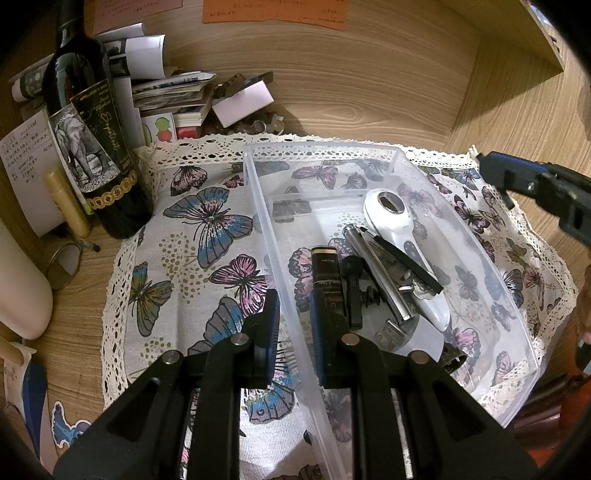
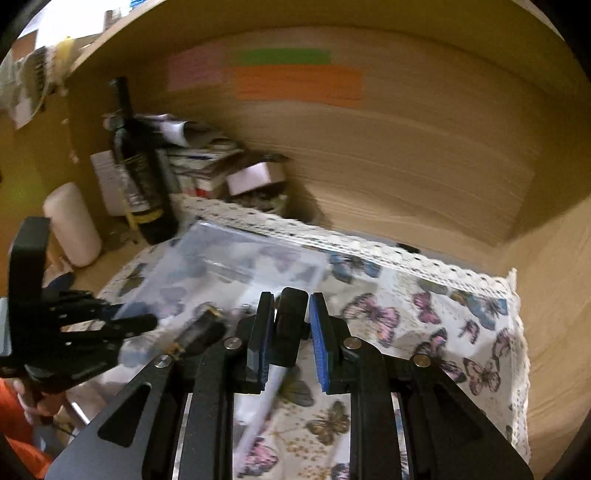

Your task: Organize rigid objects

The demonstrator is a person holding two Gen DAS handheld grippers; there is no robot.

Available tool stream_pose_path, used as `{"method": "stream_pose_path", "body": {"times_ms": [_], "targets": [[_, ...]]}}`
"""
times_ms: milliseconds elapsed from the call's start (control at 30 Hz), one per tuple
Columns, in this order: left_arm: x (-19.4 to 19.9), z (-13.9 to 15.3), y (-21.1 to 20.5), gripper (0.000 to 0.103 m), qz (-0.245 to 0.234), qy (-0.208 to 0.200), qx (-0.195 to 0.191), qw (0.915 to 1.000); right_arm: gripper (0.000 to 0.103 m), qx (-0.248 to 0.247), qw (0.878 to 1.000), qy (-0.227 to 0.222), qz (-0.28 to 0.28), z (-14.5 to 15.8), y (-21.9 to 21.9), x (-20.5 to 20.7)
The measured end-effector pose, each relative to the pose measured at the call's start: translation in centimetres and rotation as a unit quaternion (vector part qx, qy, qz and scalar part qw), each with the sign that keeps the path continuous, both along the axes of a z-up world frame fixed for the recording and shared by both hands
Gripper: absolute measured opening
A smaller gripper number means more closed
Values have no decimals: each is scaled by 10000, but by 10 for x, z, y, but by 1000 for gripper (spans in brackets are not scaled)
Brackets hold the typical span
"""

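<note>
A clear plastic rectangular tray lies on a butterfly-printed cloth with a lace edge, which covers part of a light wooden table set in a wood-walled nook. Inside the tray are a white plastic handheld opener with a round head, a long silver metal tool, a black bar lying across both, and a dark cylinder with gold bands. The left tool straddles the tray's near wall, one blue-padded finger outside and one inside, pads close to the wall; whether they press it I cannot tell. The right tool has its pads closed on a dark block-shaped piece above the cloth; this view is blurred. To the left of the cloth stand a dark wine bottle with an elephant label, a gold tube, a white cylinder and a round metal ring. Behind them lie stacked papers and booklets. An orange sticky note hangs on the back wall.
</note>
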State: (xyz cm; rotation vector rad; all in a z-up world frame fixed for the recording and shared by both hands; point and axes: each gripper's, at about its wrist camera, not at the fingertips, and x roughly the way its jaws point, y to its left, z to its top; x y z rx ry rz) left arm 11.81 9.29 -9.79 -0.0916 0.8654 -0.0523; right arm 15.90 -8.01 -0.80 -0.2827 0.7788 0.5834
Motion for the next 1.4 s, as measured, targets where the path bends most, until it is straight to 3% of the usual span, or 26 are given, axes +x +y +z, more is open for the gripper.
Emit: {"method": "stream_pose_path", "body": {"times_ms": [300, 533, 667, 867, 1100, 1200, 1233, 1300, 1400], "targets": [[0, 0, 0, 16, -7, 0, -1, 10000, 18, -300, 9976, 362, 504, -27, 36, -5], [1, 1, 0, 16, -13, -17, -14, 10000, 19, -415, 9949, 794, 459, -42, 37, 2], [0, 4, 0, 16, -6, -31, -16, 10000, 40, -239, 9964, 721, 381, -32, 30, 1], [-5, 19, 3, 16, 118, -212, 47, 9997, 58, -1, 9992, 334, 206, -9, 15, -10], [-28, 51, -8, 16, 135, -763, 66, 9970, 84, 257, 9993, -243, -121, 15, -5, -31], [-36, 63, -13, 33, 147, -970, 21, 9952, 90, 408, 9975, -512, -266, 26, -16, -43], [-40, 66, -16, 44, 174, -1056, 8, 9943, 92, 455, 9967, -600, -314, 30, -20, -47], [-49, 73, -20, 57, 229, -1245, 7, 9920, 103, 542, 9947, -779, -402, 36, -28, -57], [-61, 82, -26, 72, 325, -1511, 92, 9879, 103, 645, 9912, -1042, -511, 45, -39, -72]]}}
